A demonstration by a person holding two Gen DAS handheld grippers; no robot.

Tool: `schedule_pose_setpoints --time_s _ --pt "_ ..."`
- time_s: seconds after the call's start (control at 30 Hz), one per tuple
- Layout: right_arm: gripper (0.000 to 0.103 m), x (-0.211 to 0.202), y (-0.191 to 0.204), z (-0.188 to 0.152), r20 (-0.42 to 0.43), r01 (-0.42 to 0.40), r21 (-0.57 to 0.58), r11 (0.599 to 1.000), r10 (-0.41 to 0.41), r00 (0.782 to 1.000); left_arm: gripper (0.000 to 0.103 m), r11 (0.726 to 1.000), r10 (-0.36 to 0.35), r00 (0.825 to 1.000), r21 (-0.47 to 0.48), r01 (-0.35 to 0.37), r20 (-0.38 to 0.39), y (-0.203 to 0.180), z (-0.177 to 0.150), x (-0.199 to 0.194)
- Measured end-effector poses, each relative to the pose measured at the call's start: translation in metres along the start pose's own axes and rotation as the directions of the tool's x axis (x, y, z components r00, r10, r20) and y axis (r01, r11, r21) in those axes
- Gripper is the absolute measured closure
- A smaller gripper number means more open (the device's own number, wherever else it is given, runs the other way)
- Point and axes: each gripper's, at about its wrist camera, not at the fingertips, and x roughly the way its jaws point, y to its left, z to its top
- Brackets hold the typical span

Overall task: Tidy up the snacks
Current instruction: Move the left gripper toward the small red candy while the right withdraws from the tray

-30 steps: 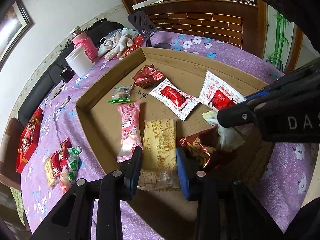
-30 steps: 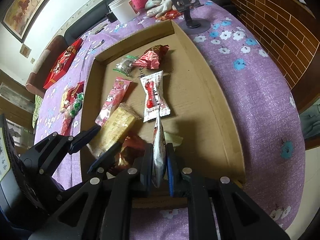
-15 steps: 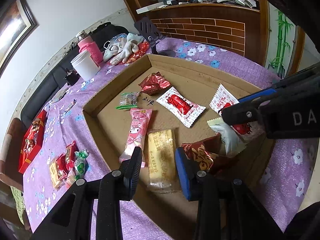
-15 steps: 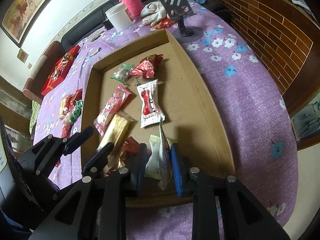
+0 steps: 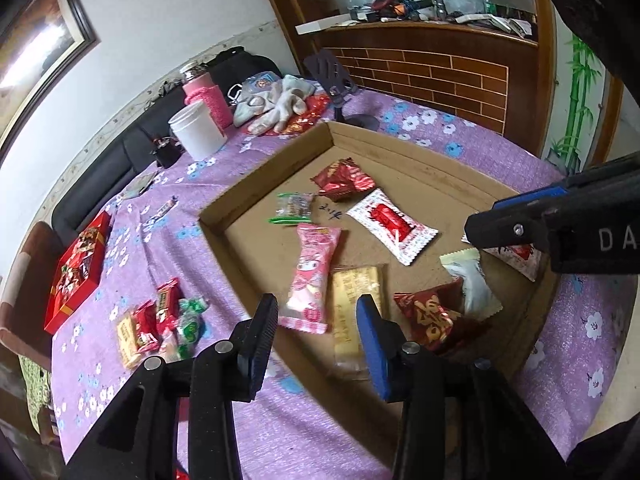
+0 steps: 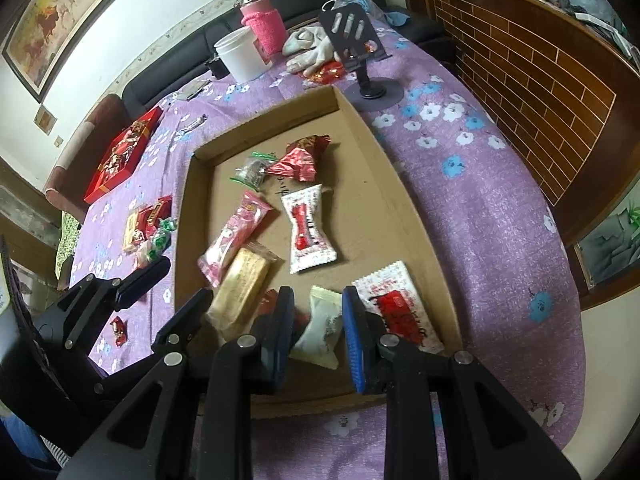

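Note:
A shallow cardboard box holds several snack packets. My left gripper hovers over its near left edge with jaws opening. The yellow biscuit pack and the pink packet lie below it, untouched. My right gripper is open above a cream packet, which lies on the box floor. A white-and-red packet lies flat just to its right. A red-and-gold packet sits beside the yellow pack.
More loose snacks lie on the purple flowered cloth left of the box, with a red gift box further left. A white cup, a pink bottle, gloves and a phone stand stand behind the box.
My right gripper opened and let go of the white-and-red packet, which now lies flat in the box. My left gripper rose, drew back and widened, leaving the yellow pack in the box.

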Motion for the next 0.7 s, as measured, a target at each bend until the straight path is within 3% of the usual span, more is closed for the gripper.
schedule_pose_setpoints --time_s 0.3,0.7 --pt "0.075 0.008 0.031 0.001 -0.013 -0.032 -0.057 0.998 0.031 0.999 0.06 0.997 0.043 0.999 -0.057 -0.042 0.001 0.028 -0.012 -0.011" --pt "0.074 0.029 0.093 0.0 -0.06 -0.098 -0.162 0.982 0.09 0.994 0.06 0.979 0.108 0.992 -0.166 -0.117 -0.063 0.076 -0.052 -0.017"
